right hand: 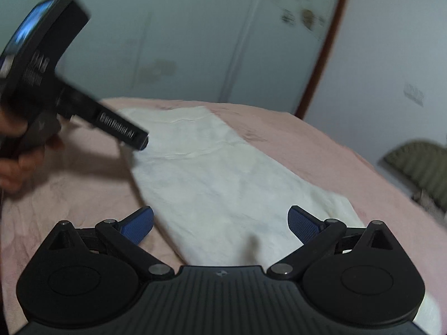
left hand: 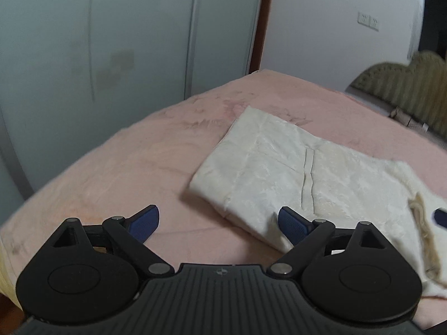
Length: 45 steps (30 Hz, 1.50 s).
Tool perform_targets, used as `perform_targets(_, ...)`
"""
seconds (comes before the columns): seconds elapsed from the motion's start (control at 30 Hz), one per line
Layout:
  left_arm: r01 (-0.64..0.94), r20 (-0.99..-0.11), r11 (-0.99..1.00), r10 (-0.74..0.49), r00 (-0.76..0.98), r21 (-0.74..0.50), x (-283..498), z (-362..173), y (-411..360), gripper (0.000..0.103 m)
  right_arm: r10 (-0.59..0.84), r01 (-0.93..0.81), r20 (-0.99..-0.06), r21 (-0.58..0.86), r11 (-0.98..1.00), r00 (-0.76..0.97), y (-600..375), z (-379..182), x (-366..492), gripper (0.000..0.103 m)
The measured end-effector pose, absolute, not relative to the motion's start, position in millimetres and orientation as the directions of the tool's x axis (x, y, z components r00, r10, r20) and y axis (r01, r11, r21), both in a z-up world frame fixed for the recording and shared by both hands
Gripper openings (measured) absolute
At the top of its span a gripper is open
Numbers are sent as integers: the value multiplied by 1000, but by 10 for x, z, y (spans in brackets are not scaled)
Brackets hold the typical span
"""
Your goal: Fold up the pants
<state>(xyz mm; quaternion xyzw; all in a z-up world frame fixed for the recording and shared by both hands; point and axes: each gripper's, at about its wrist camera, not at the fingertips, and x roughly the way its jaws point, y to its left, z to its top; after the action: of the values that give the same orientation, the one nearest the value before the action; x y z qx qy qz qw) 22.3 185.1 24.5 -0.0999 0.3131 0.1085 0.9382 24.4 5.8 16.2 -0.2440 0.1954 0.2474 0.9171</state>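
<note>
Left tool [left hand: 218, 220]: jaws spread wide, nothing between the blue pads [left hand: 145, 223]. It hovers at the bottom of the left wrist view, over the near edge of the pants [left hand: 293, 173]; right pad sits above the folded cloth corner, left pad above bare bed cover.

Right tool [right hand: 220, 222]: also released, jaws wide, empty. Lower centre of the right wrist view, the pants [right hand: 218, 178] run from between its pads up toward the upper left of the frame.

Pants: cream-white, folded into a flat rectangular stack, lying on the pink bed [left hand: 125, 167]. A vertical seam or slit shows on the top layer in the left wrist view. A frayed edge at right of that frame, next to a dark blue tip whose owner I can't tell.

In the right wrist view the left tool [right hand: 134, 136] shows at upper left, blurred, held by a hand [right hand: 16, 162], its tip over the far corner of the pants.

Beyond the bed: pale wardrobe doors [left hand: 111, 42], a brown wooden frame strip [left hand: 259, 28], white wall with sockets [left hand: 368, 21], olive striped headboard [left hand: 405, 83] at right.
</note>
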Motion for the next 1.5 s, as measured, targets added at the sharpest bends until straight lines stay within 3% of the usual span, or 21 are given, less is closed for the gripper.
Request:
perform_targets(0.13,-274,-643,903,-4,766,-332,196,226,2120,94,318,-549,-474,-506,665,821,420,-11,227,103)
perform_targets(0.3,-230,-580,740,-256,773,-632,316,149,2355,98,263,-466,-392,-639,612,882,703,-172,348,103)
perform_targets(0.43,-208,-533,644,-362,765,-736,544,39,2391,101,223,-400,-339,-664,631,914,819,-174,539,103)
perform_targets(0.6,-197,-474,563,-402,783,-802,822,-68,2332,101,220,-350,-284,-581,734,933,657,59,582,103)
perform_targets(0.7,-168,-478,605,-396,784,-778,1076,-82,2201,99,295,-457,-369,-506,732,881,546,208,581,103)
perform_targets(0.77,-197,-530,661,-351,772,-724,1160,-63,2124,88,411,-598,-454,-427,679,791,431,322,547,103)
perform_targets(0.83,-200,-561,715,-310,768,-670,1198,-41,2057,61,446,-609,-441,-364,705,779,301,457,560,103)
perform_targets(0.93,-226,-590,745,-266,762,-628,1213,-79,2040,39,395,-537,-436,-274,798,809,129,513,818,102)
perform_targets(1.0,-236,-598,757,-244,763,-609,1207,-90,2035,30,330,-486,-499,-222,845,801,48,392,1086,102)
perform_targets(1.03,-237,-601,765,-234,764,-599,1208,-96,2031,22,299,-472,-541,-212,856,786,37,296,1197,94)
perform_targets(1.1,-232,-601,781,-217,769,-580,1193,-104,2023,17,250,-489,-646,-220,844,721,90,39,1369,88)
perform_targets(1.27,-175,-556,868,-133,820,-465,1059,84,1816,12,292,-469,-588,-171,867,754,10,187,1380,88)
perform_targets(1.5,5,-391,971,-102,915,-240,675,636,1128,11,374,-416,-538,47,908,755,-315,374,1597,88)
